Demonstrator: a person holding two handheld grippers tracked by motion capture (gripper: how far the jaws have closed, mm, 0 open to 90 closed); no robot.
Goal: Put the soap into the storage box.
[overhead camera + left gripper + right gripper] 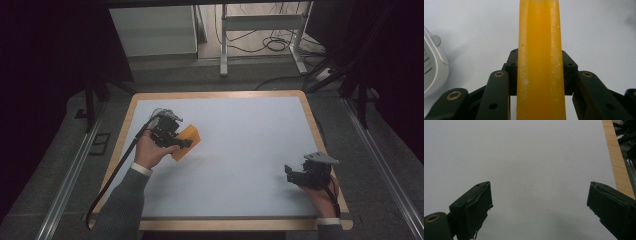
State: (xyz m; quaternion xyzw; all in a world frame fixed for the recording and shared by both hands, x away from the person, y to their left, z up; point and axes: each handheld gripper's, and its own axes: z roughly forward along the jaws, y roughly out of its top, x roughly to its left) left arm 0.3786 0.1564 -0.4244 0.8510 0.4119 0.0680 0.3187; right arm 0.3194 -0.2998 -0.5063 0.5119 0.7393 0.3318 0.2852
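1. High view: my left gripper clamps the orange block edgewise at the table's left side, giving a firm grip for lifting.
2. My right gripper rests near the right edge, jaws spread wide, empty.

A white table with a wooden rim stands on grey floor (cables lie beyond).

Layout: table before me. My left gripper over its left part, a slab between its jaws. My right gripper near the right edge, well apart from the slab.
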